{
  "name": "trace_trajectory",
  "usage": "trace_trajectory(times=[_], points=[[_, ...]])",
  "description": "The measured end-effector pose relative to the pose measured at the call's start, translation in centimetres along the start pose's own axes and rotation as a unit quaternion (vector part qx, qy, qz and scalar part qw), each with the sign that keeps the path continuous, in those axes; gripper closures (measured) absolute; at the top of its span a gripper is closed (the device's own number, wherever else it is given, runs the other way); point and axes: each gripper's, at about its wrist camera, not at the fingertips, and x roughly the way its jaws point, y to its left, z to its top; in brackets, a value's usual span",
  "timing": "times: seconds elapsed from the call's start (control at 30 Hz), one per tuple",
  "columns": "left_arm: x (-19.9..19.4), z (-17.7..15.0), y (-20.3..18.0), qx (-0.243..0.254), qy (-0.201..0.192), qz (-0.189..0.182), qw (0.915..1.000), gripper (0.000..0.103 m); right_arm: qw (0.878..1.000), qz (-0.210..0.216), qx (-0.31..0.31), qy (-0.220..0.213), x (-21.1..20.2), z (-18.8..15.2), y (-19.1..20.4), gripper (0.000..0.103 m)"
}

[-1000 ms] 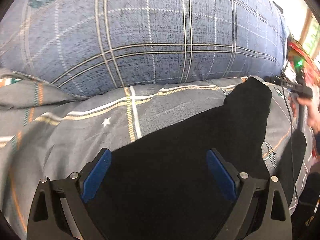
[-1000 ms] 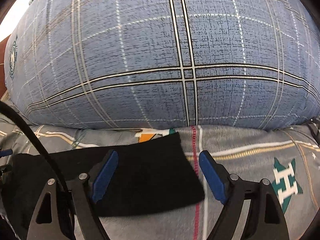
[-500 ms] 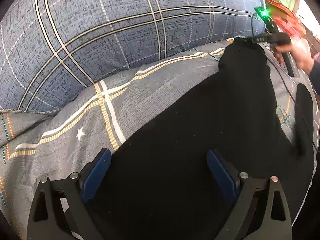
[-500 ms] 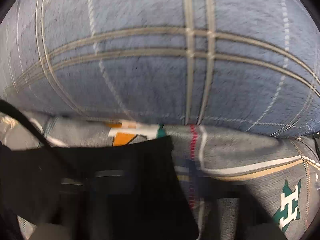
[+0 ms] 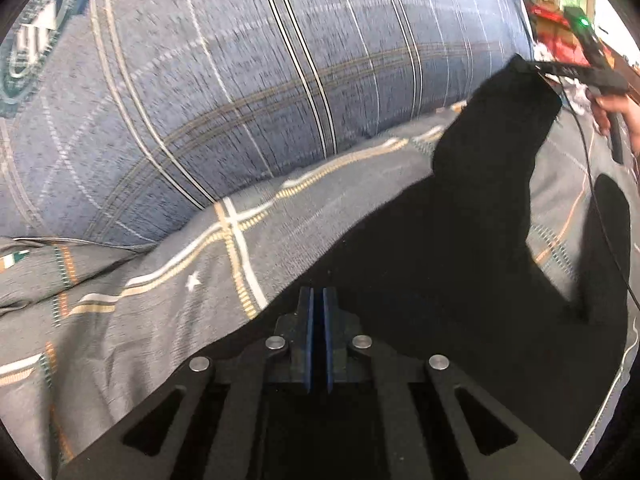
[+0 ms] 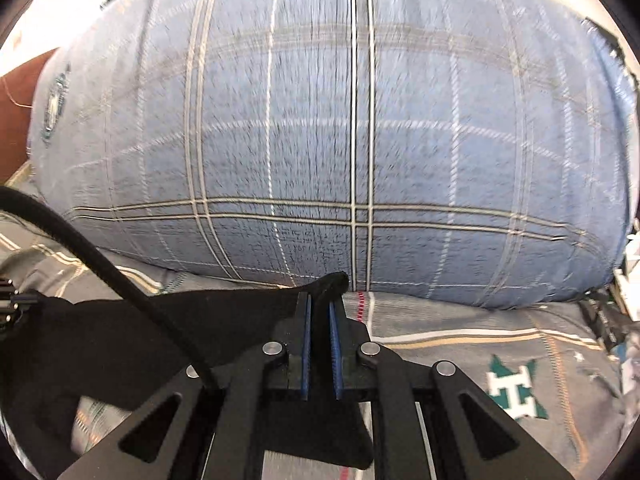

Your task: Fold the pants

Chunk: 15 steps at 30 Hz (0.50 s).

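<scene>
The black pants (image 5: 460, 248) lie on a grey patterned bedsheet (image 5: 140, 300). My left gripper (image 5: 319, 300) is shut on the near edge of the pants. In the left wrist view the far end of the pants (image 5: 516, 96) is lifted by my right gripper (image 5: 560, 70), held in a hand at the upper right. In the right wrist view my right gripper (image 6: 320, 304) is shut on a corner of the pants (image 6: 120, 340), which hang below and to the left of it.
A large blue plaid pillow (image 5: 260, 80) bulges behind the pants and fills the right wrist view (image 6: 360, 140). A black cable (image 6: 100, 256) crosses the left of that view. Red clutter (image 5: 556, 36) sits at the far right.
Both grippers have shut on the pants. The right gripper has lifted its end of the fabric off the sheet. Both views are motion-blurred.
</scene>
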Motion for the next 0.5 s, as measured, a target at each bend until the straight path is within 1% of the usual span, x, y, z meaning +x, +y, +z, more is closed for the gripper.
trace_trajectory(times=[0.07,0.13,0.27,0.3,0.37,0.4,0.43,0.5], points=[[-1.3,-0.1,-0.1,-0.006,-0.011,0.003,0.9999,0.099,1.0,0.005,0.004,-0.016,-1.6,-0.6,-0.4,0.095],[-3.1,-0.6,-0.3,-0.01,-0.026,0.007,0.9996,0.099,0.999,0.013,0.015,-0.033,-4.0,-1.2,0.3,0.095],[-6.6,-2.0,-2.1,-0.018,-0.064,0.004,0.9978,0.099,0.998,0.029,0.023,-0.052,-8.7,-3.6,0.6,0.095],[-7.8,-2.6,-2.8,-0.017,-0.074,0.003,0.9971,0.099,0.998,0.032,0.025,-0.055,-10.2,-4.7,0.6,0.095],[-10.6,-4.4,-4.4,-0.016,-0.098,-0.004,0.9951,0.099,0.998,0.036,0.029,-0.053,-12.3,-6.5,0.4,0.095],[-11.7,-5.3,-5.0,-0.02,-0.106,-0.011,0.9941,0.099,0.998,0.038,0.034,-0.049,-13.6,-8.0,0.2,0.095],[-12.5,-6.1,-5.6,-0.024,-0.113,-0.019,0.9932,0.099,0.998,0.038,0.038,-0.042,-14.1,-9.0,0.0,0.095],[-13.9,-8.4,-7.0,-0.031,-0.119,-0.025,0.9921,0.099,0.998,0.041,0.051,-0.01,-15.2,-12.0,-0.5,0.095]])
